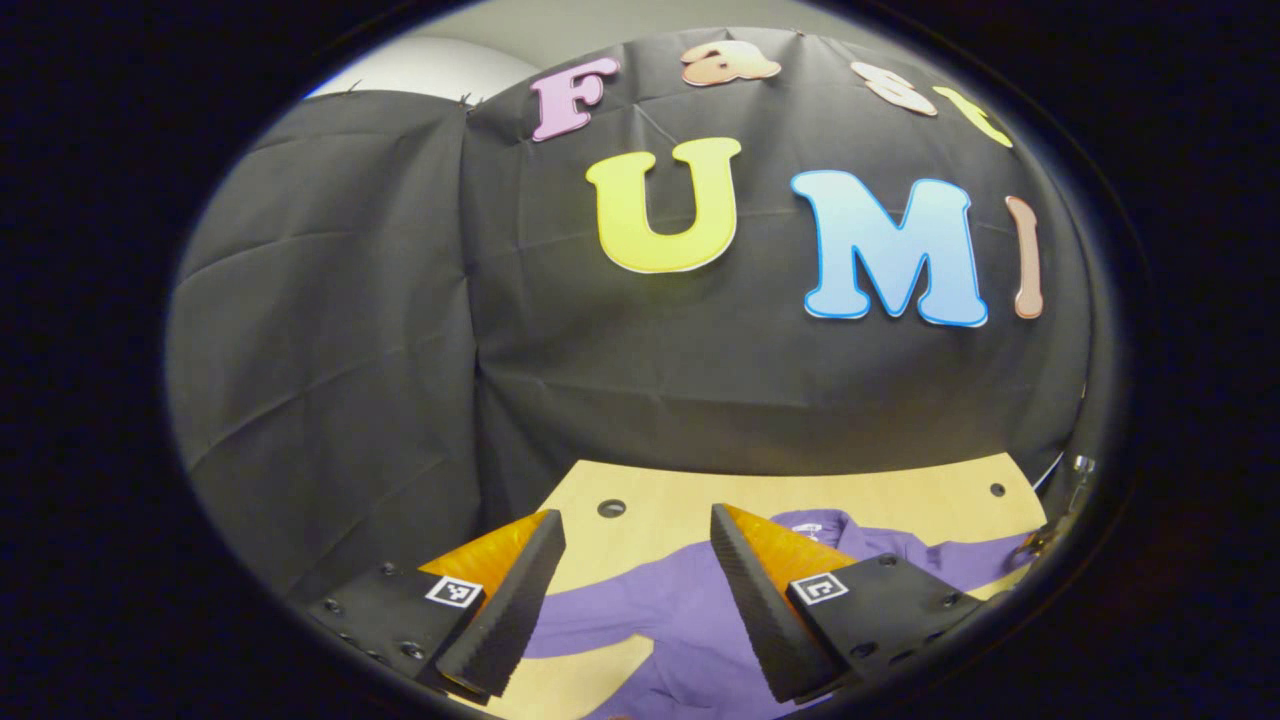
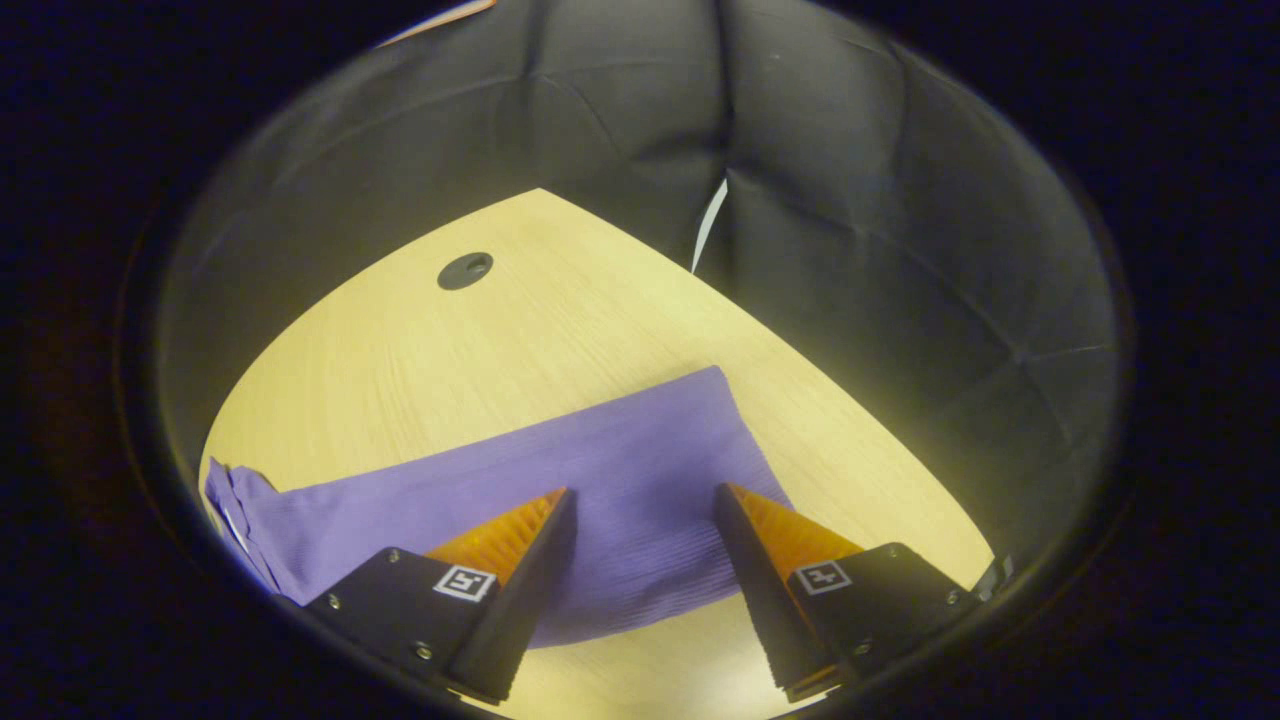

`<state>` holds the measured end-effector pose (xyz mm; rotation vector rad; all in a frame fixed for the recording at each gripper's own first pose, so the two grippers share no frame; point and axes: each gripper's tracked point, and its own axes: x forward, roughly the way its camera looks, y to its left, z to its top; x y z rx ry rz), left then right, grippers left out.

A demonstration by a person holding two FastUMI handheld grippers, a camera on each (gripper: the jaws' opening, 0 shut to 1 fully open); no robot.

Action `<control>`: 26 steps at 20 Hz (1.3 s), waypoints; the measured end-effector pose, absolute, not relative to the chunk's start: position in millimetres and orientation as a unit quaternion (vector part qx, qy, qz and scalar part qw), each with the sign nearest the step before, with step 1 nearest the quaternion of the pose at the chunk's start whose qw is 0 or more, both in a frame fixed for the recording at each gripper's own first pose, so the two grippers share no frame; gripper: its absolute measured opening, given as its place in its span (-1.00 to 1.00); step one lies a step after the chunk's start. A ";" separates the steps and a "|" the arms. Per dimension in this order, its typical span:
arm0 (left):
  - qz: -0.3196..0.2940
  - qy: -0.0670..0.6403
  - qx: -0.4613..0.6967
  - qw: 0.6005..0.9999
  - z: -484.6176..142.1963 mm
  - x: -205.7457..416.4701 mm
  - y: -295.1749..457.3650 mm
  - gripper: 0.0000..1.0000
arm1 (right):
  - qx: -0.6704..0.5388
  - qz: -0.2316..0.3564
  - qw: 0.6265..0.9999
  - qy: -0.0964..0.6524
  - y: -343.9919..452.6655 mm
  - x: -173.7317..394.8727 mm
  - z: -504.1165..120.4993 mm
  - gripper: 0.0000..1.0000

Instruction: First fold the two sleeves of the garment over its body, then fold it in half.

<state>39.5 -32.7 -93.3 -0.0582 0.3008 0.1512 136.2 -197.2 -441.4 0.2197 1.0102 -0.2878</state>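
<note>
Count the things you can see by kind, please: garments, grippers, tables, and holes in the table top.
Garments: 1, the purple shirt
Grippers: 2, the left gripper and the right gripper
Tables: 1, the wooden table
Holes in the table top: 2, one hole and another hole
Total: 6

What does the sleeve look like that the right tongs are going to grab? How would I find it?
Look at the light wooden table in front of the black cloth wall. A long purple strip lies flat across it: that is the sleeve of the purple shirt. It ends in a straight cuff edge and sits just beyond the open right tongs, away from the round dark hole in the tabletop.
</note>
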 end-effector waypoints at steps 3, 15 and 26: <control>0.084 0.150 -0.030 0.985 -95.1 32.4 -23.1 0.87 | 0.103 -0.136 0.863 0.476 -199.5 140.1 -442.4 0.62; 0.121 0.148 -0.045 0.981 -94.2 10.8 17.5 0.92 | 0.169 -0.167 0.843 0.483 -190.6 141.6 -433.4 -0.91; 0.118 0.134 -0.059 0.982 -92.3 -3.2 31.5 0.92 | 0.220 -0.087 0.873 0.427 -137.8 177.4 -359.6 -0.97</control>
